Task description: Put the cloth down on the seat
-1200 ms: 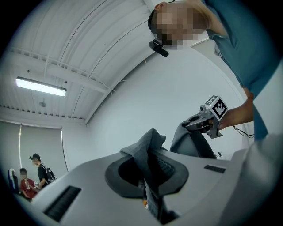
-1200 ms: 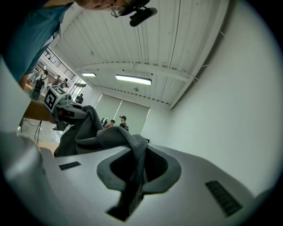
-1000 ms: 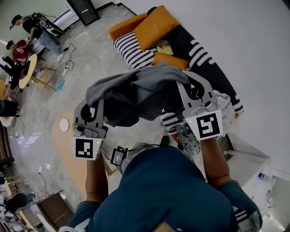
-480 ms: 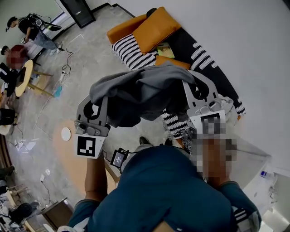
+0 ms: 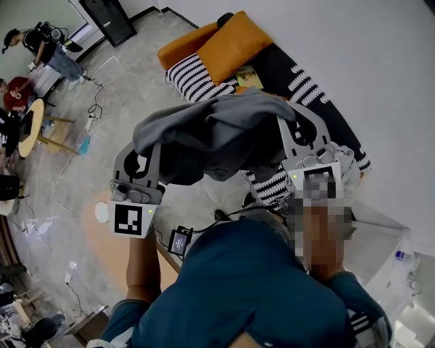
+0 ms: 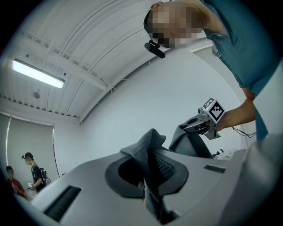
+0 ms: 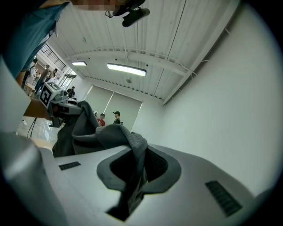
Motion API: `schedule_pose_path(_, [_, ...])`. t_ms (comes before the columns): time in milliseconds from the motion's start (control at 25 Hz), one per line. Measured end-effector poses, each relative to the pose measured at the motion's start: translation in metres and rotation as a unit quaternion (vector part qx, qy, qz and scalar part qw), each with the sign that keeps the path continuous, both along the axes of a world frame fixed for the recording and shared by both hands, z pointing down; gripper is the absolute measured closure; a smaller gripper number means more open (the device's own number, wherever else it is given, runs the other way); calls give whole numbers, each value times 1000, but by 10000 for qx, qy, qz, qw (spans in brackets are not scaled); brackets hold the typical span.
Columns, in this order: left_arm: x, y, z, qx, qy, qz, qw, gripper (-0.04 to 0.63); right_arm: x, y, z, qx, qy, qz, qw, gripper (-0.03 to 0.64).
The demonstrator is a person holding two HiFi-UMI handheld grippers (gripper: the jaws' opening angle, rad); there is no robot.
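Person in a teal short-sleeved shirt [image 5: 251, 285].
Left gripper [image 5: 146, 151] and right gripper [image 5: 291, 122]: grey bodies, each with a white cube [image 5: 130, 219] bearing a black square marker and a green light; small black box [image 5: 178, 239] with cable at waist.

Room inventory.
- Floor [image 5: 136, 88]: grey marbled tiles, filling the upper left and centre left of the head view. Loose cables [image 5: 95, 102] lie across it.
- Wall [image 5: 380, 54]: plain white, right side of the frame.
- Sofa [image 5: 309, 81]: black cover with white markings, set against that wall. It holds a large orange cushion [image 5: 234, 37] and a black-and-white striped cushion [image 5: 190, 71].
- Round wooden table [image 5: 30, 129]: far left edge.
- Dark cabinet [image 5: 102, 13]: top edge.
- Ceiling [image 6: 88, 39]: white, ribbed.
- Strip light [image 6: 37, 74]: lit.
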State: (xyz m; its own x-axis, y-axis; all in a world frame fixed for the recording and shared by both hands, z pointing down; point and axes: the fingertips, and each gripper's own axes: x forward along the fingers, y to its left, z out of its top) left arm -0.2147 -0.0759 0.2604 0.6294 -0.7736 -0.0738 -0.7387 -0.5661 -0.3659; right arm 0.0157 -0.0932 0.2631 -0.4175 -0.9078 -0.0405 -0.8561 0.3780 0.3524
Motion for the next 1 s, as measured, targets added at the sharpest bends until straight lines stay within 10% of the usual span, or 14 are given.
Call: schedule_pose_path(1000, [18,-137,4,-94,-168,-368,9991,575,16,-147,10,-74,-70,-420,9991,583])
